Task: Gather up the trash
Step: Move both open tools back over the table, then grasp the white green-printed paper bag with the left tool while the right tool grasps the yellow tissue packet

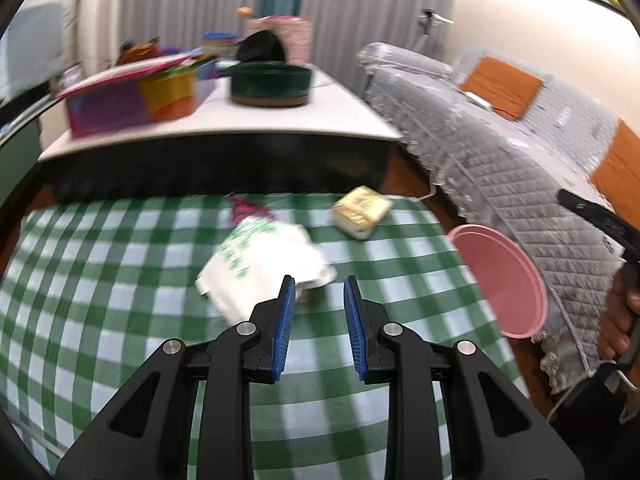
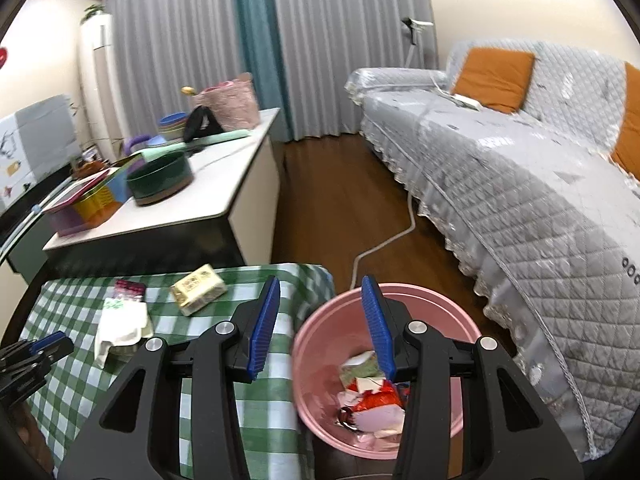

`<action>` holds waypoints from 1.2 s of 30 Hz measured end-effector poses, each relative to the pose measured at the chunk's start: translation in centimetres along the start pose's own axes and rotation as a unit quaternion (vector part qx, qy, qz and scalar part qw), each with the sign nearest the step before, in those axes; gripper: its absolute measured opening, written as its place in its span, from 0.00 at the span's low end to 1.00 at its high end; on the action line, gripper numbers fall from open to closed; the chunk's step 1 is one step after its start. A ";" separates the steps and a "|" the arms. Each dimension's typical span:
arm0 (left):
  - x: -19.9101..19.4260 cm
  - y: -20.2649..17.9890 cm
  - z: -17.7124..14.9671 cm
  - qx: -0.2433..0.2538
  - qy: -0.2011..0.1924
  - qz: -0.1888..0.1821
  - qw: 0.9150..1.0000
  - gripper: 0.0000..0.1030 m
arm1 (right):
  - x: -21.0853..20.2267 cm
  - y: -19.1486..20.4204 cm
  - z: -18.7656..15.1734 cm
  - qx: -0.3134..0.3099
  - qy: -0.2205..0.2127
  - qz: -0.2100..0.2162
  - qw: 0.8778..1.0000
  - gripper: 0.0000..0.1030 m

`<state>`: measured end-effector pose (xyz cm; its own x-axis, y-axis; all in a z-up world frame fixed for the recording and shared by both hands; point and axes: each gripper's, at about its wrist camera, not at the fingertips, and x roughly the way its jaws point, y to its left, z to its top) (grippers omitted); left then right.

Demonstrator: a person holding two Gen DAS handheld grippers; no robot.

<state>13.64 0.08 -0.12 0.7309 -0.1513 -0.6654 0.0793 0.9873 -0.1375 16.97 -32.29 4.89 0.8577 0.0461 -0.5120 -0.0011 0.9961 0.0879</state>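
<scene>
Pink bin (image 2: pixel 420 300) on the floor just right of the checked table, between table and sofa; inside, a heap of crumpled trash (image 2: pixel 372 396): red and white wrappers, a pale green-patterned packet, pink scraps, something dark and ring-shaped at the near side, hard to make out. Seen edge-on from the left wrist as a pink rim (image 1: pixel 500 280) beyond the table's right edge.

Still on the green-and-white checked cloth (image 2: pixel 248 432): a crumpled white wrapper with green print (image 1: pixel 264 264) near the middle, a small magenta packet (image 1: pixel 250 208) touching its far end, and a yellow box-shaped pack (image 1: pixel 362 210) well to the right, toward the far edge.

Left gripper (image 1: pixel 319 292) low over the cloth, jaws spread and holding nothing, left blue pad (image 1: pixel 286 312) overlapping the white wrapper's near right corner; contact impossible to judge through the blur. Right gripper (image 2: pixel 320 300) above the gap between table and bin, jaws wide apart and empty, right pad (image 2: pixel 378 328) over the bin's opening.

Farther off, a white-topped counter (image 2: pixel 224 196) carrying a dark green round tin (image 2: pixel 160 178), a multicoloured box (image 2: pixel 90 200) with a pink lid, stacked bowls (image 2: pixel 173 124) and a pink textured basket (image 2: pixel 230 104); contents not visible. Grey quilted sofa (image 2: pixel 520 168) along the right with orange cushions (image 2: pixel 494 76).
</scene>
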 end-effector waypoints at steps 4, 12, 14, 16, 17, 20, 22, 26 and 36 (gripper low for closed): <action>1.6 1.4 -0.7 -0.015 0.019 0.017 1.000 0.31 | 0.5 1.8 -0.4 -0.021 -0.001 0.013 1.000 0.42; 4.4 1.9 -1.1 0.000 0.039 0.048 0.998 0.52 | 2.5 4.6 -1.1 -0.053 0.014 0.027 0.998 0.56; 5.3 1.4 -1.3 0.015 0.045 0.059 0.997 0.52 | 3.1 5.1 -1.3 -0.061 0.018 0.029 0.998 0.60; 6.0 1.0 -1.4 0.027 0.050 0.066 0.996 0.52 | 3.7 5.4 -1.4 -0.064 0.021 0.030 0.997 0.64; 6.2 0.9 -1.4 0.031 0.051 0.070 0.996 0.52 | 3.9 5.6 -1.5 -0.065 0.022 0.031 0.997 0.67; 6.8 0.9 -1.4 0.039 0.055 0.087 0.994 0.52 | 5.0 6.1 -1.6 -0.068 0.029 0.035 0.997 0.71; 7.1 1.2 -1.3 0.034 0.059 0.088 0.994 0.52 | 5.7 6.5 -1.6 -0.070 0.035 0.039 0.996 0.74; 7.2 1.6 -1.1 0.027 0.058 0.091 0.994 0.52 | 7.1 7.7 -1.8 -0.079 0.046 0.050 0.995 0.76; 6.2 3.1 -0.2 -0.004 0.043 0.082 0.996 0.31 | 10.5 10.6 -1.6 -0.087 0.075 0.084 0.990 0.86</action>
<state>18.30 2.21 -4.79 0.6723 0.0087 -0.7403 -0.0418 0.9988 -0.0262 25.17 -21.08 -0.88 0.7522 0.2096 -0.6247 -0.2370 0.9707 0.0404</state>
